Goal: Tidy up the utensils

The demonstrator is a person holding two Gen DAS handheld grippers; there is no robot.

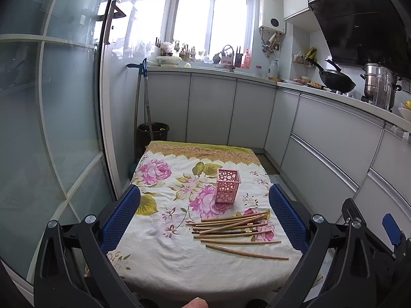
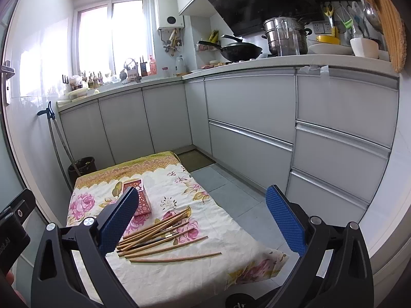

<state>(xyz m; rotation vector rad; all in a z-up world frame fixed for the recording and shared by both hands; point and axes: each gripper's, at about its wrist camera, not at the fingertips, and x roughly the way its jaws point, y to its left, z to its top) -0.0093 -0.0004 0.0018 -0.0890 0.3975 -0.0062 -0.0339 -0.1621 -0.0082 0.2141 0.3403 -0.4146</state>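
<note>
Several wooden chopsticks (image 1: pixel 235 227) lie in a loose pile on a floral tablecloth (image 1: pixel 164 251), near the table's right side. A pink perforated holder (image 1: pixel 227 186) stands upright just behind them. My left gripper (image 1: pixel 204 213) hovers above the table's near end, open wide with nothing between its blue pads. In the right wrist view the chopsticks (image 2: pixel 160 236) fan out on the cloth (image 2: pixel 185 277), and the pink holder (image 2: pixel 142 200) is partly hidden behind the left pad. My right gripper (image 2: pixel 203 217) is open and empty, above the table's right edge.
A glass door (image 1: pixel 51 128) runs close along the table's left side. White cabinets (image 2: pixel 251 118) and a counter with a wok (image 2: pixel 241 48) and a steel pot (image 2: pixel 285 38) line the back and right. A black bin (image 1: pixel 153 133) stands behind the table.
</note>
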